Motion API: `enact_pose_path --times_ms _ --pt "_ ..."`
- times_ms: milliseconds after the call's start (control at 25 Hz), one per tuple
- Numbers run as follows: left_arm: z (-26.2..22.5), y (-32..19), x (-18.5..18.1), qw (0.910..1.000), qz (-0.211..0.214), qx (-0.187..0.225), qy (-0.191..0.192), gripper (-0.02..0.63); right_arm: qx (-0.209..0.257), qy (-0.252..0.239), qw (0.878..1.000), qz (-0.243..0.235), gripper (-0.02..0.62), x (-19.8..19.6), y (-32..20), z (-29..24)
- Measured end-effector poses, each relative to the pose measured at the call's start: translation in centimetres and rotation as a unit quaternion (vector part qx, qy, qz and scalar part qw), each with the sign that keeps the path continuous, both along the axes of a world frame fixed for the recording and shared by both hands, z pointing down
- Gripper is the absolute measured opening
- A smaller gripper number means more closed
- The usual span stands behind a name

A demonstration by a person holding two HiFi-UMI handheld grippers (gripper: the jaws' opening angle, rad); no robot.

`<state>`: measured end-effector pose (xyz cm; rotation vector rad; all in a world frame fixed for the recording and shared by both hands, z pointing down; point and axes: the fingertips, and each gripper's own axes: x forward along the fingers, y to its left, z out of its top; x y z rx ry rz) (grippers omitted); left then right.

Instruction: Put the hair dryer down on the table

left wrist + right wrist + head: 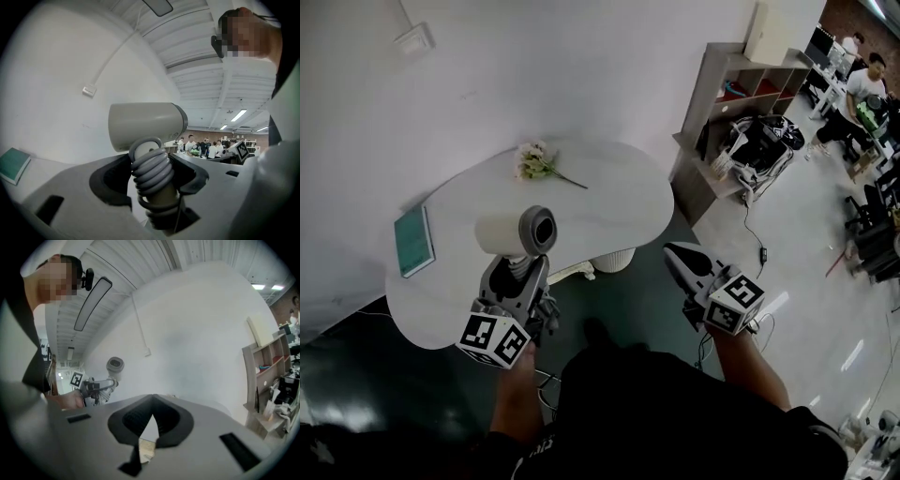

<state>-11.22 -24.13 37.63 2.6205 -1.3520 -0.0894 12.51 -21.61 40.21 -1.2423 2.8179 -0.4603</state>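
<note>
Hanging above the near edge of the white table (609, 202), the hair dryer (517, 232) is held in the air by the left gripper (518, 272) and does not touch the top. The jaws are clenched on its handle, which has the grey cord (151, 171) wound round it in several coils. In the head view the handle runs down into the jaws toward 6 o'clock. The barrel's long axis lies roughly level, crosswise to the handle, from 9 o'clock to 3 o'clock. Its dark round open end points toward 3 o'clock and a little up at the camera. In the left gripper view the barrel sits above the jaws, with its dark rim at the right end. The right gripper (682, 261) hangs off the table's edge at about 4 o'clock from the dryer, well apart from it. Its jaws are pressed together at the tips with nothing between them. On the table a teal book (413, 240) lies at 9 o'clock of the dryer and a sprig of flowers (536, 161) at 12 o'clock.
</note>
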Motion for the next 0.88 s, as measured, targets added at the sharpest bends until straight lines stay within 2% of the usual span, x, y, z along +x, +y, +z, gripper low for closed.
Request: enact_pose_path --times_ms 200,400,520,640,880 --pt "0.1 -4.6 -2.2 0.9999 0.013 0.005 0.004 0.249 0.009 0.016 1.000 0.000 0.006 -3.4 -4.6 -0.9" --pt "1.2 -7.4 -3.0 0.9994 0.034 -0.002 -0.006 0.249 0.004 0.028 1.000 -0.007 0.006 -6.2 -6.9 -0.1" --pt "2.0 -9.1 -2.8 0.9990 0.042 -0.015 -0.008 0.249 -0.008 0.016 1.000 -0.005 0.006 -6.4 -8.4 0.4" --pt "2.9 -11.1 -2.4 0.9983 0.049 -0.028 -0.016 0.249 -0.017 0.032 0.999 -0.001 0.006 -5.7 -10.3 1.4" --pt "4.3 -15.1 0.1 0.9970 0.054 -0.050 -0.023 0.249 -0.025 0.026 0.999 -0.010 0.006 -4.5 -14.6 1.8"
